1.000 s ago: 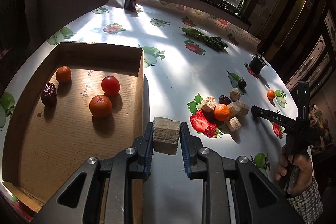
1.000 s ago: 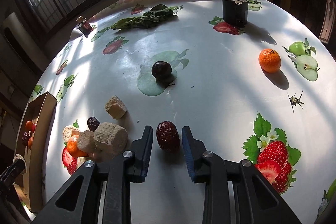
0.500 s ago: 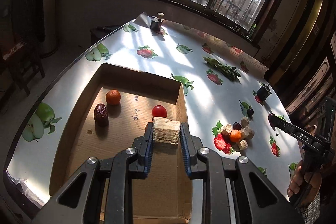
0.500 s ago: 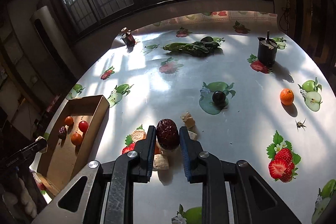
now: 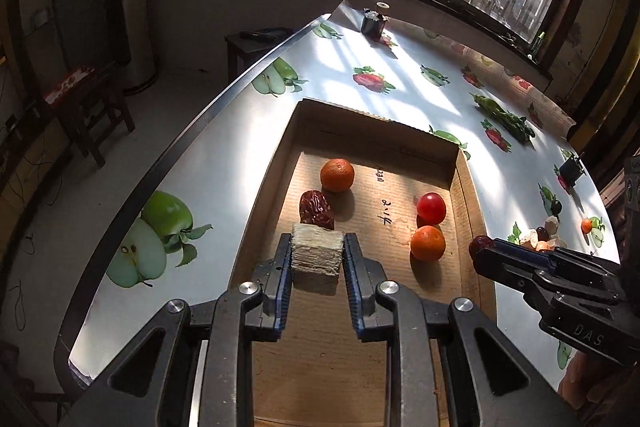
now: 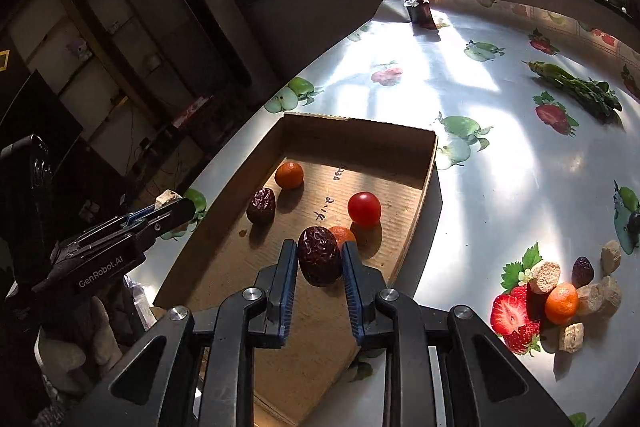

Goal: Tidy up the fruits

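My left gripper [image 5: 317,259] is shut on a beige wafer block [image 5: 317,259] and holds it above the cardboard box [image 5: 372,131]. My right gripper [image 6: 319,261] is shut on a dark red date [image 6: 319,255] above the box's [image 6: 424,187] near right part. In the box lie two oranges [image 5: 337,175] [image 5: 427,243], a red tomato [image 5: 431,207] and another date [image 5: 316,209]. The right gripper also shows in the left wrist view [image 5: 486,251]; the left one in the right wrist view [image 6: 176,205].
A pile of wafer pieces, an orange [image 6: 561,303] and a date [image 6: 582,270] lies on the fruit-print table [image 6: 500,187] to the right of the box. Green vegetables [image 6: 580,91] and a dark cup [image 6: 418,9] lie farther back. The table edge runs left of the box.
Both grippers have lifted their pieces and carried them left over the cardboard box. The right gripper closed on the date and moved it away from the pile.
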`<state>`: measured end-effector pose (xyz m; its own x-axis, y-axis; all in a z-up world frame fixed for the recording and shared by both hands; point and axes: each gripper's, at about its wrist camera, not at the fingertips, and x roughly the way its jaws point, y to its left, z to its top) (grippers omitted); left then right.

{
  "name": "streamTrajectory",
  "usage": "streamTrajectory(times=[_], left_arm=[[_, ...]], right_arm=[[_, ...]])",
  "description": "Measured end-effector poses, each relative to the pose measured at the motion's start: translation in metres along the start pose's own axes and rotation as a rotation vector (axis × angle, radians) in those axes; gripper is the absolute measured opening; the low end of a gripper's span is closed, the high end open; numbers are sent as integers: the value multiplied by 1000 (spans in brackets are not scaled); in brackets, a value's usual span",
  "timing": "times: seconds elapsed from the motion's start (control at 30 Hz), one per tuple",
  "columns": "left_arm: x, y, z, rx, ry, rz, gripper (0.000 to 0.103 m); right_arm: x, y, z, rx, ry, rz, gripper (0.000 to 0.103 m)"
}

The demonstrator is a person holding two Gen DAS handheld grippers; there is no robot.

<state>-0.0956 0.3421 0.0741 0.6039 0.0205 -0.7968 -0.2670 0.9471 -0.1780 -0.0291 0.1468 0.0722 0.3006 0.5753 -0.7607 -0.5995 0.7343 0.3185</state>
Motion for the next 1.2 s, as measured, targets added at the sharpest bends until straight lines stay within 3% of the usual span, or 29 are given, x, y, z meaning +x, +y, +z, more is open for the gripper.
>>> streamTrajectory(times=[0.17,0.33,0.57,0.77,0.9,1.0,1.03,1.2], left_arm=[[29,10,-8,-1,70,29,23],[43,14,-7,-11,104,34,23],[50,8,-10,-9,117,18,23],[53,2,-10,5,101,52,24],[48,3,-10,-19,87,50,42],[35,2,-10,-29,55,61,45],[29,1,-10,-31,42,66,50],[-9,-7,-14,-25,-63,161,73]], right_arm=[[40,10,-9,-51,54,-63,25],[54,9,-10,-61,73,-84,25],[55,19,-15,-112,75,-120,25],[60,18,-25,-119,75,-138,25],[59,18,-24,-118,69,-135,25],[58,19,-26,-122,60,-125,26],[55,20,-26,-120,53,-119,26],[33,23,-25,-102,-2,-100,30]])
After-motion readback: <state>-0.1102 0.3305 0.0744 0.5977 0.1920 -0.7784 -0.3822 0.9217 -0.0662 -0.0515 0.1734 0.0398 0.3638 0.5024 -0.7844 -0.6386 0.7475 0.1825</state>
